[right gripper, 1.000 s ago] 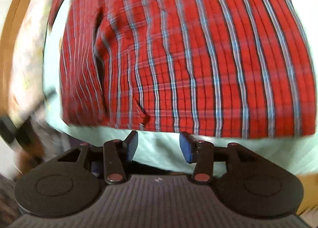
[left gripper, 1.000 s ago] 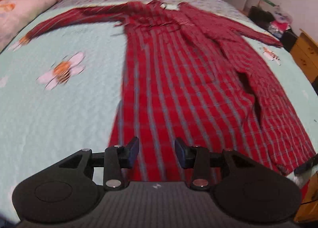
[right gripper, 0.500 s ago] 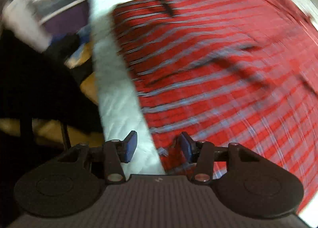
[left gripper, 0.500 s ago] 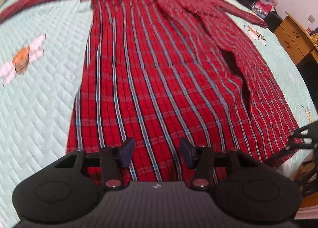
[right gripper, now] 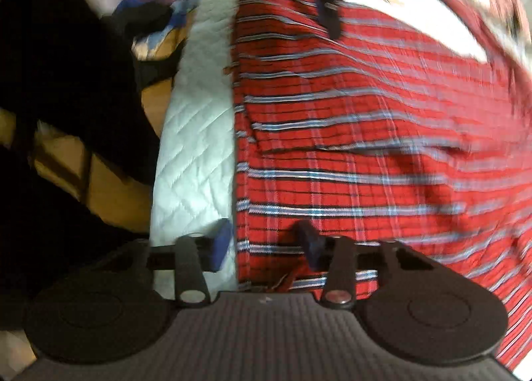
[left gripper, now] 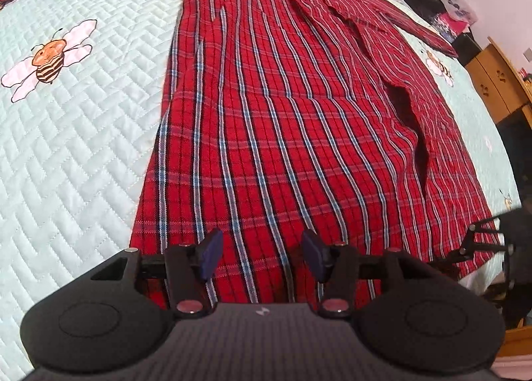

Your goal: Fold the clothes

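Note:
A long red plaid shirt [left gripper: 282, 121] lies spread flat on the pale quilted bedspread [left gripper: 76, 148], collar far away and hem towards me. My left gripper [left gripper: 262, 254] hovers open just above the middle of the hem, nothing between its pads. In the right wrist view my right gripper [right gripper: 264, 243] is at the shirt [right gripper: 365, 155] near its hem corner. Its jaws are closing astride the cloth's edge, one fingertip [right gripper: 221, 244] over the bedspread [right gripper: 196, 148] and the other over the plaid. The right gripper [left gripper: 488, 243] also shows at the left wrist view's right edge.
A bee design [left gripper: 50, 58] is stitched on the bedspread left of the shirt. A wooden dresser [left gripper: 498, 81] and dark clutter stand past the bed's right side. In the right wrist view the bed edge drops to a floor with dark objects [right gripper: 83, 98].
The left gripper sank closer to the hem and its jaws widened a little. The right gripper rolled about a quarter turn, slid along to the shirt's edge, and its jaws narrowed.

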Tool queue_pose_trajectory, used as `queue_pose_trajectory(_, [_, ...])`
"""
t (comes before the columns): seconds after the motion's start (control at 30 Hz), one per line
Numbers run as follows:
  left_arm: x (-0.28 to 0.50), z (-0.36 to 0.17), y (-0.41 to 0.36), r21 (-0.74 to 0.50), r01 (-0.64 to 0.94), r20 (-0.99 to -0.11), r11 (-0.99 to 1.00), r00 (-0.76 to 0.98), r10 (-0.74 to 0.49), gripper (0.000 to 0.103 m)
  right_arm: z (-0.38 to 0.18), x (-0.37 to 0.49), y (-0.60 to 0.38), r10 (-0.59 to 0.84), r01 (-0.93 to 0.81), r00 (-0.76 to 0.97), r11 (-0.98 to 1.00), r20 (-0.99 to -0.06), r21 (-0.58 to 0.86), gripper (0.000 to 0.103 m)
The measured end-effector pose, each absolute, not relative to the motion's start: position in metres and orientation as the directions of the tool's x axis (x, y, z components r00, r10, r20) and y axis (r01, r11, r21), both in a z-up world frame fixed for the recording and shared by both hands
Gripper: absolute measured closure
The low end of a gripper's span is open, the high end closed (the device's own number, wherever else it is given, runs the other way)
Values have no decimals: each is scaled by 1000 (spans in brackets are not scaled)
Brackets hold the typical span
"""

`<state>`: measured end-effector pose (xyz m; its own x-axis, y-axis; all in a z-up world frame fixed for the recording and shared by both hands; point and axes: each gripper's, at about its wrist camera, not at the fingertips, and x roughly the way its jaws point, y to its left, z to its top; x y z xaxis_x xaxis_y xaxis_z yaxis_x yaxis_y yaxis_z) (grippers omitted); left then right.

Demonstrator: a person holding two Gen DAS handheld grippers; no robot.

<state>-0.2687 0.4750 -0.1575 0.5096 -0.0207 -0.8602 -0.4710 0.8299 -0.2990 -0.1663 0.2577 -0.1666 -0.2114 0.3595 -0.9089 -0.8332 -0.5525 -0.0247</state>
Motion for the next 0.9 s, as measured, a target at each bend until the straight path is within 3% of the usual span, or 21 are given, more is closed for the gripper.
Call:
queue_pose_trajectory(0.03, [-269,-158,475,-300,-465,-860,833,509,-25,48,-165,-158,265,341,-865,-231,-500,-911,32,74])
queue_pose_trajectory(0.1, [-270,-159,476,-302,-456,-860,837,509,-33,48,-163,-145,277,318,-902,-248,-421,-915,98,91])
queue_pose_trajectory(0.3, [-268,-166,477,-304,-435,-864,848,501,-53,47,-161,-135,287,197,-904,-354,-322,-914,281,102])
queue_pose_trajectory(0.4, [-268,-168,477,-294,-418,-870,859,489,-60,47,-175,-155,267,49,-851,-426,-361,-903,381,102])
queue_pose_trajectory(0.5, [-268,-167,478,-298,-404,-871,865,486,-73,47,-178,-158,260,29,-854,-443,-317,-896,412,102])
queue_pose_trajectory(0.63, [-268,-158,486,-373,-401,-846,837,516,-130,47,-165,-130,264,70,-813,-579,-129,-813,568,96])
queue_pose_trajectory(0.77, [-252,-138,494,-439,-360,-786,823,599,-157,46,-132,-71,284,374,-745,-591,87,-715,661,91])
queue_pose_trajectory(0.9, [-217,-145,504,-376,-378,-785,846,615,-75,39,-123,-13,308,646,-705,-395,244,-654,666,50])
